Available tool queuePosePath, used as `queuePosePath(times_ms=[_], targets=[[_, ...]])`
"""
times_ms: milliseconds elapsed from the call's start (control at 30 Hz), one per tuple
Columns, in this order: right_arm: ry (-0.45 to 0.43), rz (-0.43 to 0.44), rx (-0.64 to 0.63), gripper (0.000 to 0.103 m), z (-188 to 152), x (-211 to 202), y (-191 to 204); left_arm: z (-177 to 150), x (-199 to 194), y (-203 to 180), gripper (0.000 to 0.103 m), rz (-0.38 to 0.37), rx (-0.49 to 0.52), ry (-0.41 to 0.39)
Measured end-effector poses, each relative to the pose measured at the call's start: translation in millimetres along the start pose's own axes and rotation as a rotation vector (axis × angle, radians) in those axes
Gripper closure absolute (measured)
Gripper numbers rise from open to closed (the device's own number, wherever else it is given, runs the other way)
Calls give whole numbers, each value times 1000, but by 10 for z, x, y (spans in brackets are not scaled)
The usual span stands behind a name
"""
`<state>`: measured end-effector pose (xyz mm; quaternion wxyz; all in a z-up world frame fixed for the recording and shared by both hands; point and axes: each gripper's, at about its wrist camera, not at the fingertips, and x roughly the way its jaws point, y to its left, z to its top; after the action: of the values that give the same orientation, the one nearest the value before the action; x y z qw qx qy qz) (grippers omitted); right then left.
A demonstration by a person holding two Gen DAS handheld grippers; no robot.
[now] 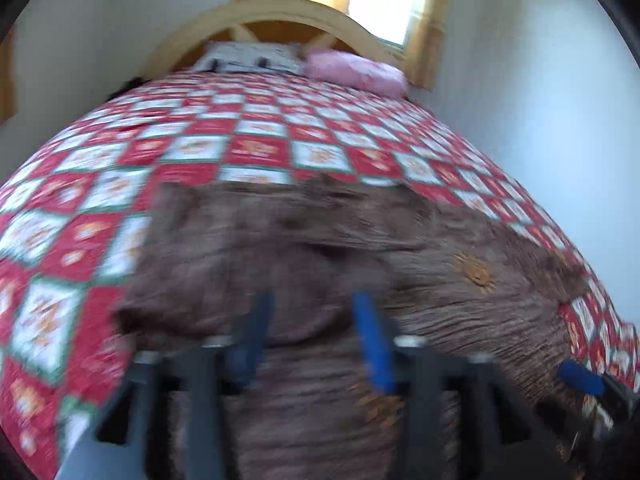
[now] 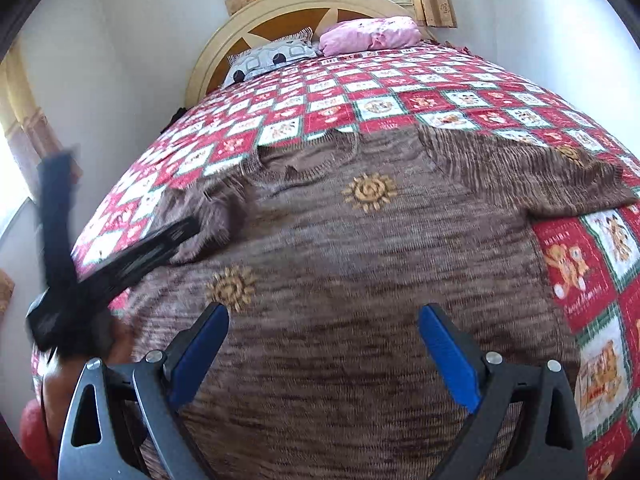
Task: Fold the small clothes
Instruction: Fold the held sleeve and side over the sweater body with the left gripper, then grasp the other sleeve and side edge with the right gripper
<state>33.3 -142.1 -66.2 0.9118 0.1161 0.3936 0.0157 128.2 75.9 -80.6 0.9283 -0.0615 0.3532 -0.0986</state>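
No brand or label can be read anywhere; the red squares of the quilt (image 2: 460,80) carry small lettering under their bear figures at the right of the right wrist view, but it is too distorted to make out. The brown knit top (image 2: 360,272), dotted with gold sun motifs, lies spread flat across the quilt and fills the centre and lower half of both views, its neckline toward the headboard (image 2: 304,4) at the top of the frame. In the right wrist view one sleeve reaches out to the right edge, while the other sleeve, at centre left, is bunched and lifted off the quilt beside the left gripper (image 2: 132,248), which shows there as a dark blur. In the left wrist view the left gripper (image 1: 316,328) has its blue pads apart with nothing pressed between them, the top lying beneath; heavy blur softens all edges here. The right gripper (image 2: 324,356) stands released, its jaws spread wide over the lower body of the top, empty. Beyond the neckline the quilt runs bare up to a patterned pillow (image 2: 272,56) and a pink pillow (image 2: 372,34) against the headboard, and a bare strip of quilt lies right of the hem. White walls close in on both sides of the bed.
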Motion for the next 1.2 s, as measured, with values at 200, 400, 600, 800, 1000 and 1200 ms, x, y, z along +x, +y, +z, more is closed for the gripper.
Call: queuePosePath(times_ms=[200,400,600,800,1000,1200], targets=[[-29,119,-85,17,427,159,262,-177,-50,518,35,143,-117,9],[40,68,-195,28,790,749,649,-317,6,840,35,104,-328,35],[130,-17,-240,28,858,1328,762,-344,10,922,35,72,-396,10],[129,-20,-212,90,798,1468,673,-336,14,933,24,41,-393,11],[175,105,4,96,882,1473,263,-346,10,971,24,21,-409,2],[55,45,-23,94,946,1203,346,-347,10,970,22,12,-411,0]])
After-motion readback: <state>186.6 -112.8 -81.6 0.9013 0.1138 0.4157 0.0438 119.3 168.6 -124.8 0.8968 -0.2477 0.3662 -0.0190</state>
